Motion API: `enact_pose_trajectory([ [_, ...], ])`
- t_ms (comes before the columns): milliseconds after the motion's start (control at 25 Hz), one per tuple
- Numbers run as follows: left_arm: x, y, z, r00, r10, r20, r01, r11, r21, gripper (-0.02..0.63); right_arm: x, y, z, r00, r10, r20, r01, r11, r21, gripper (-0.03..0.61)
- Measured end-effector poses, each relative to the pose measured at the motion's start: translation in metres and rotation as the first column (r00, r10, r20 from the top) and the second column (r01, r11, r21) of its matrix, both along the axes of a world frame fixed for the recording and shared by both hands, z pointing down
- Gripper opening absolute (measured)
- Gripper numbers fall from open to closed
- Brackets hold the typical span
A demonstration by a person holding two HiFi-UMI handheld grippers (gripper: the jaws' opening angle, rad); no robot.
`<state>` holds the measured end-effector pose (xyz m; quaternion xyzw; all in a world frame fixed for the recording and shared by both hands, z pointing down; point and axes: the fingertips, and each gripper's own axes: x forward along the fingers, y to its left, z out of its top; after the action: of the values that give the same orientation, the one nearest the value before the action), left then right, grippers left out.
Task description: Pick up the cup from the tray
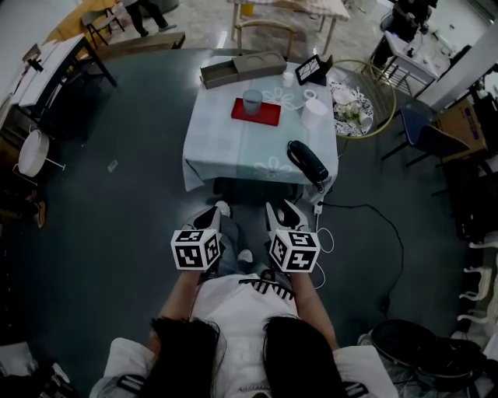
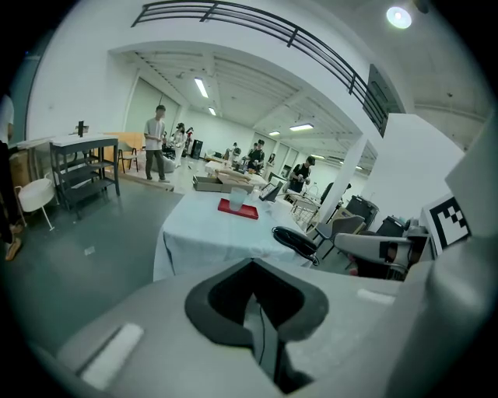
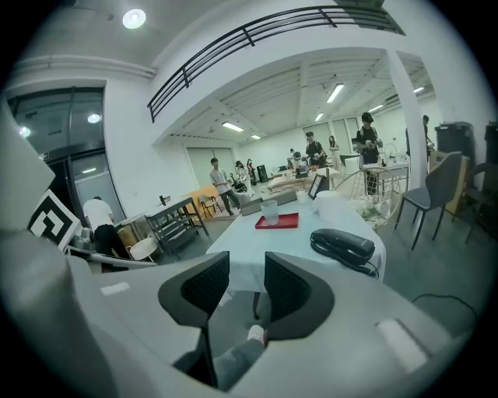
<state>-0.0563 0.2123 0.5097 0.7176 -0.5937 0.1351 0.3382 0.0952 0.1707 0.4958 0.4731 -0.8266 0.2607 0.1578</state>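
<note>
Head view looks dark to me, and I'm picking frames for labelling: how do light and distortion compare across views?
Head view: dim, floor nearly black, yet the cup on the red tray reads clearly. Left gripper view: brighter, strong fisheye bending, black corners, ceiling lamp flaring. Right gripper view: same fisheye and dark corners, cup small but sharp.

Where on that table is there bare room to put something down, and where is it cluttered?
On the table, the biggest bare stretch is the near left part, in front of the red tray and left of the black phone. The far edge and right side are crowded: a flat box, a small frame, a white cylinder, then the phone.
</note>
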Motion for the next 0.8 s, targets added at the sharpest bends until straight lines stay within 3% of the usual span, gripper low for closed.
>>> enact_pose_trajectory([
  [400, 0.005, -0.049, 0.0, 0.999, 0.031, -0.013, -0.031, 1.0, -0.004, 0.0, 0.003, -0.04, 0.0, 1.0, 0.011, 0.001, -0.011, 1.0, 0.003, 0.17],
  [800, -0.017, -0.108, 0.004, 1.0, 0.017, -0.017, -0.017, 1.0, -0.013, 0.0, -0.018, -0.086, 0.011, 0.999, -0.04, -0.015, 0.04, 0.999, -0.005, 0.215],
])
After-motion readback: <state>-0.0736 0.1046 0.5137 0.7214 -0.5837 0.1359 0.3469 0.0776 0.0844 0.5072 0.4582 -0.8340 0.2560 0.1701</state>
